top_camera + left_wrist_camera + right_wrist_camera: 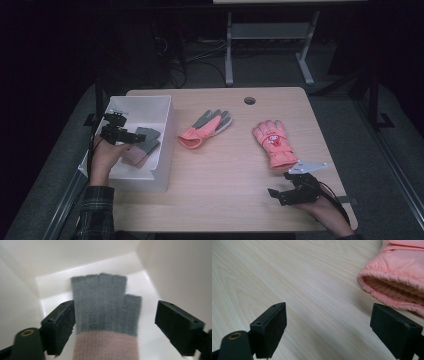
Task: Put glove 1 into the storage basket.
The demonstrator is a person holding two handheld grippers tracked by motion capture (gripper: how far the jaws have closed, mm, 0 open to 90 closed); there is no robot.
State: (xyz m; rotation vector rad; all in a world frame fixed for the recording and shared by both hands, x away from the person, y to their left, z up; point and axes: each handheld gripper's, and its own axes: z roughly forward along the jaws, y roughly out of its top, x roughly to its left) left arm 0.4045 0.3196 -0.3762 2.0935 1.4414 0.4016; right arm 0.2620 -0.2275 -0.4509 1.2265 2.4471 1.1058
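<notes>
Left claw point(115, 322) spread over grey knit glove point(106, 306) in white bin point(162, 117), right claw point(328, 327) spread, no legible writing

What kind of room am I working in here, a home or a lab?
Probably a lab or test workspace: a plain wooden table with a cable hole, loose cables on the floor, another metal-legged desk behind, dark surroundings.

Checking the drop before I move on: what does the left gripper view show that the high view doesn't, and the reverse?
Left gripper view: the grey glove's stubby finger ends, ribbed knit and pink cuff, lying free between open jaws. High view: two pink gloves, one grey-palmed and one padded, on the table, with the right gripper nearby. Both: the glove inside the white bin.
</notes>
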